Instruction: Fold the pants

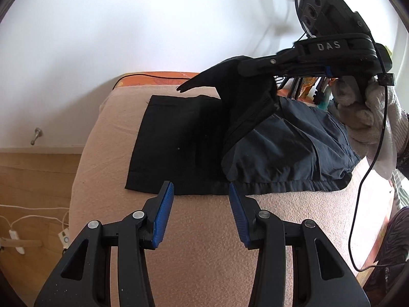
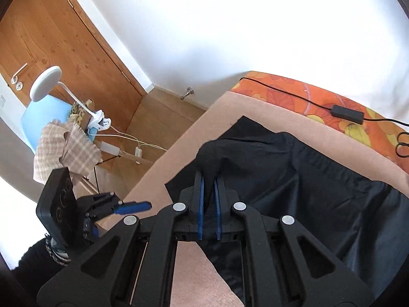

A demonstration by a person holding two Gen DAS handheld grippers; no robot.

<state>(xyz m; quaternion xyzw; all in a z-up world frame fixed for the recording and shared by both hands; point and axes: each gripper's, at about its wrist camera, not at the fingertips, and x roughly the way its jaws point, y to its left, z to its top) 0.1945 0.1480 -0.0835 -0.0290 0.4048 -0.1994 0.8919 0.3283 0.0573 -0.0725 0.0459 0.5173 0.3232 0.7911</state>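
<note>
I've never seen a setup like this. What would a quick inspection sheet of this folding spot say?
Surface: pinkish fleece blanket over an orange patterned cover.
Job's things: dark pants, one end flat, the other lifted.
Clutter: nothing seen on the blanket.
Grippers: right gripper shut on a pinched fold of the pants; left gripper open, empty, at the near hem.
Cables: black cable with power brick along the cover; white cords on the floor.
Surroundings: wooden door, white lamp, blue chair with checked cloth.
</note>
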